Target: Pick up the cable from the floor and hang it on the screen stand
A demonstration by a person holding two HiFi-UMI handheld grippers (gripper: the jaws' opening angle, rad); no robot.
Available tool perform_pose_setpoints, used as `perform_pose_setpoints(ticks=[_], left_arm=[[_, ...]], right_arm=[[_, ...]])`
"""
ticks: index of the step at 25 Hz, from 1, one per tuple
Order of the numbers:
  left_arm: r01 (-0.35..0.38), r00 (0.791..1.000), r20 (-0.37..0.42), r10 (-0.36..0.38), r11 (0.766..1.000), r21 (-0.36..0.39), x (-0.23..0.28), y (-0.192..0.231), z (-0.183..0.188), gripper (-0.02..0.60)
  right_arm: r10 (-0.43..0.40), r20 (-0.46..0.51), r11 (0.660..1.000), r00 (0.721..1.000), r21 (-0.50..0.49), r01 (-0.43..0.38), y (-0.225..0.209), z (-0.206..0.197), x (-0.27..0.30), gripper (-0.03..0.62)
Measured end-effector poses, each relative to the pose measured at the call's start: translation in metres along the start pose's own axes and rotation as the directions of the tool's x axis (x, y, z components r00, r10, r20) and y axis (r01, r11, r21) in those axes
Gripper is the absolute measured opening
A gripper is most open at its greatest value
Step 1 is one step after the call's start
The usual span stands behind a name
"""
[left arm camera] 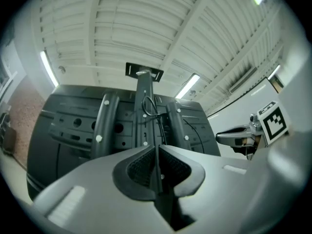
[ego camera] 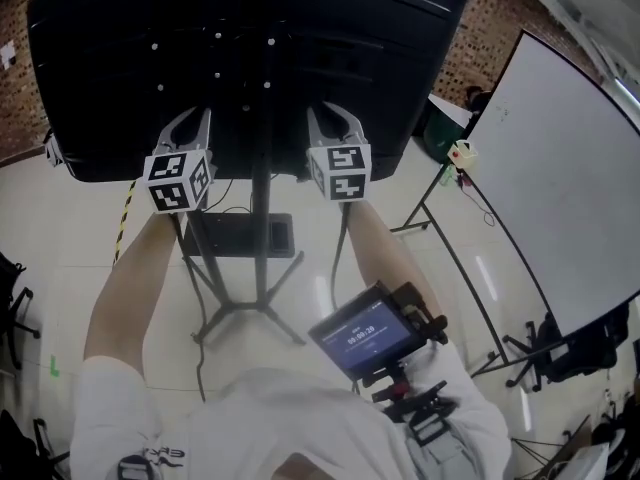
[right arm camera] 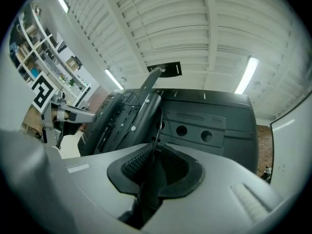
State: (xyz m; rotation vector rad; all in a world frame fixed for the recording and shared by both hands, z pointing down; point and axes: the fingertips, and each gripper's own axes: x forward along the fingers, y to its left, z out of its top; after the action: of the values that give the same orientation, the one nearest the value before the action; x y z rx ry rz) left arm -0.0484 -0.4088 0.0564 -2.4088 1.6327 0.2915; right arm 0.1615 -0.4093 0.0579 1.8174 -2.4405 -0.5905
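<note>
The big black screen (ego camera: 100, 58) stands on a black stand post (ego camera: 262, 228) with both grippers raised against its back. My left gripper (ego camera: 195, 118) is shut on a thin black cable (left arm camera: 157, 130). That cable runs up to a loop on the post (left arm camera: 145, 89). On the other side of the post, my right gripper (ego camera: 330, 113) is shut on the cable (right arm camera: 156, 130), which leads up along the post (right arm camera: 151, 87). In the head view a length of cable (ego camera: 340, 243) hangs below the right gripper toward the floor.
The stand's shelf (ego camera: 215, 236) holds a black box, and its legs (ego camera: 245, 313) spread over the pale floor. A whiteboard (ego camera: 560, 188) on an easel leans at the right, with a chair (ego camera: 560, 353) below it. A small display (ego camera: 368, 336) sits at the person's chest.
</note>
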Motion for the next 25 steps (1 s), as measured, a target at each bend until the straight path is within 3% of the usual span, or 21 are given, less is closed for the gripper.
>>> perform_pose_setpoints(ticks=[3,5,12,17,22,25], left_arm=[[0.017,0.998,0.059,-0.023,0.996,0.091,-0.019,-0.01,0.01,0.004],[0.046,0.997,0.06,-0.052,0.994,0.099,-0.032,-0.015,0.01,0.003],[0.094,0.995,0.023,-0.095,0.994,0.046,-0.089,-0.013,0.002,0.002],[0.123,0.992,-0.021,-0.124,0.992,-0.026,-0.133,-0.017,-0.017,0.002],[0.146,0.985,-0.08,-0.151,0.987,-0.069,-0.179,-0.045,-0.039,0.002],[0.137,0.982,-0.115,-0.147,0.986,-0.091,-0.192,-0.045,-0.059,0.002]], right_arm=[[-0.03,-0.003,0.999,1.0,0.038,0.03,0.005,0.0,-0.016,0.037],[-0.049,-0.023,0.997,0.999,0.054,0.05,0.014,-0.003,-0.027,0.018],[-0.088,-0.088,0.992,0.992,0.088,0.096,0.058,-0.005,-0.08,0.014],[-0.116,-0.142,0.983,0.983,0.126,0.134,0.084,-0.015,-0.127,0.014],[-0.138,-0.193,0.98,0.971,0.115,0.162,0.093,-0.02,-0.19,0.014],[-0.132,-0.208,0.978,0.969,0.131,0.161,0.101,-0.032,-0.2,0.014]])
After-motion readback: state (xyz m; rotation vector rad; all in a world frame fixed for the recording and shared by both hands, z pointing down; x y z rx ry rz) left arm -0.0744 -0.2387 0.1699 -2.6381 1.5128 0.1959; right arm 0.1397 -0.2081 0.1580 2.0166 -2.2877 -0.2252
